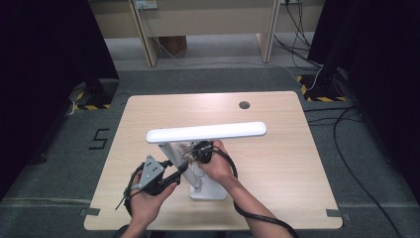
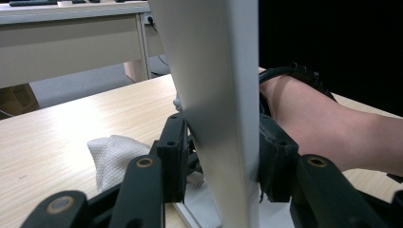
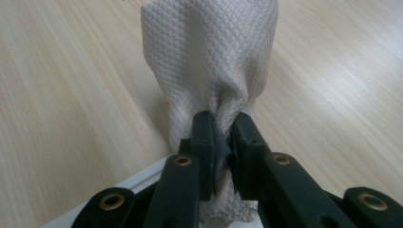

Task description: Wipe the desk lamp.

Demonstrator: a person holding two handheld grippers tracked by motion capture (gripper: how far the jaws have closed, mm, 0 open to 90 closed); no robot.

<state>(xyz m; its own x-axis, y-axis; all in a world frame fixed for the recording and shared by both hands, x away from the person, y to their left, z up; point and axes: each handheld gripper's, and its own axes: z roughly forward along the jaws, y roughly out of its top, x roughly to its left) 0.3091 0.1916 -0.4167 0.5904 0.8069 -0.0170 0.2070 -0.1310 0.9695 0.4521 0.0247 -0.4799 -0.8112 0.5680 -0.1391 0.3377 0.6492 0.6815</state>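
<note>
A white desk lamp stands near the front middle of the table, its long head (image 1: 205,132) lying level above its flat base (image 1: 210,191). From the left, my left gripper (image 1: 181,171) reaches in, and its pads press on both sides of the lamp's white stem (image 2: 214,71). My right gripper (image 1: 200,151) sits under the lamp head, just behind the stem. It is shut on a white quilted cloth (image 3: 209,57), which hangs down onto the table beside the corner of the base (image 3: 138,183). The cloth (image 2: 114,154) also shows behind the stem.
The wooden table (image 1: 277,163) has a round cable hole (image 1: 244,104) near its far edge. Behind it are desk legs (image 1: 143,34) and cables (image 1: 346,144) on the grey floor at the right. A "5" (image 1: 99,139) is marked on the floor at the left.
</note>
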